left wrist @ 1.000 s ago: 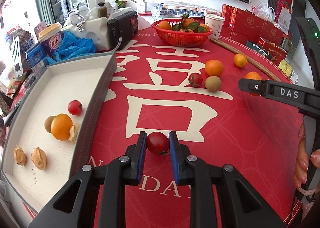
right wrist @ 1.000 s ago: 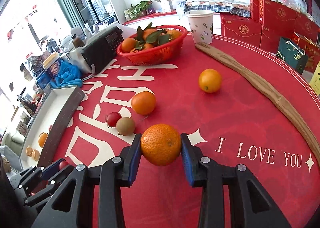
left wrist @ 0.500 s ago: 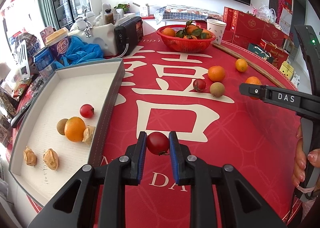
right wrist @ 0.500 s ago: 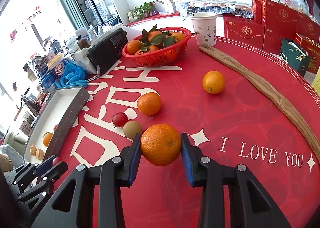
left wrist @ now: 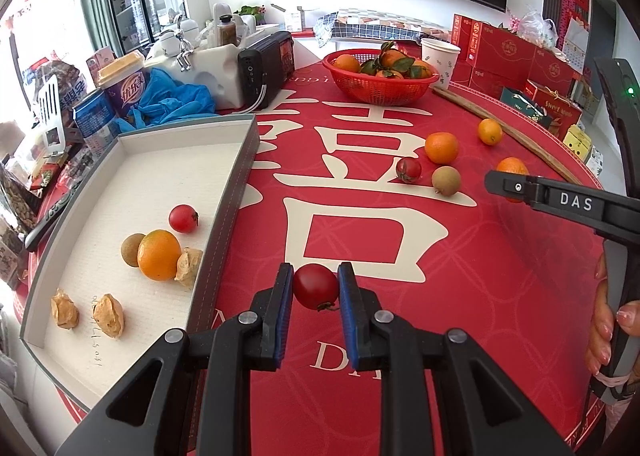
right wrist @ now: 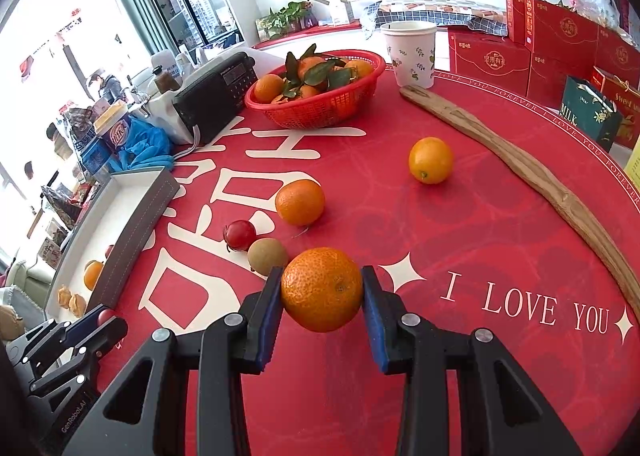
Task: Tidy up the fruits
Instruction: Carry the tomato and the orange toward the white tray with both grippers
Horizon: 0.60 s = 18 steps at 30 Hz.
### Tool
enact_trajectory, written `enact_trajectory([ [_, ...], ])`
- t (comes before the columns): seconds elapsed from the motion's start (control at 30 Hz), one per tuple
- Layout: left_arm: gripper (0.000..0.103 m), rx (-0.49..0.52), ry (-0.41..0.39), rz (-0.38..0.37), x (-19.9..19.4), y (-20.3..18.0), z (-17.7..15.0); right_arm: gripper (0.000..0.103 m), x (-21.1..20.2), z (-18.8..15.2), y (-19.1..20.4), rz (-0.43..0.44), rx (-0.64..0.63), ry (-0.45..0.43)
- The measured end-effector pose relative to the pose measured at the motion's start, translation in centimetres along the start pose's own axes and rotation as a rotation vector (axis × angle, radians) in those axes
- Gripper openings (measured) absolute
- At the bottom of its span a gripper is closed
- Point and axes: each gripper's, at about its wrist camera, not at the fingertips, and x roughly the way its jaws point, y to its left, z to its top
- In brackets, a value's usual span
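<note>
My left gripper (left wrist: 315, 287) is clamped on one cherry tomato (left wrist: 315, 286), lifted over the red tablecloth (left wrist: 500, 276) just right of the grey tray (left wrist: 224, 216). My right gripper (right wrist: 322, 290) pinches one mandarin (right wrist: 322, 289), its pads spread wider around it.

In the tray I count one orange (left wrist: 159, 254), one tomato (left wrist: 183, 218), one brown round fruit (left wrist: 132, 249) and three walnuts (left wrist: 107, 315).

Loose on the cloth lie two oranges (right wrist: 300, 202), one tomato (right wrist: 239, 235) and one brown fruit (right wrist: 267, 257). At the far side stand one red basket (right wrist: 316, 112) of leafy mandarins, one paper cup (right wrist: 409, 52) and one wooden stick (right wrist: 520, 172). Red gift boxes (right wrist: 560, 36) line the far right.
</note>
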Motion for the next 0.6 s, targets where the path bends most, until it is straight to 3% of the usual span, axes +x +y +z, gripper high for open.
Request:
enact_trajectory([
  [0.6,0.025,-0.015,-0.028,-0.001,-0.88,0.83,0.45,0.039,0.23,-0.13,-0.23,0.001,0.006,0.001],
])
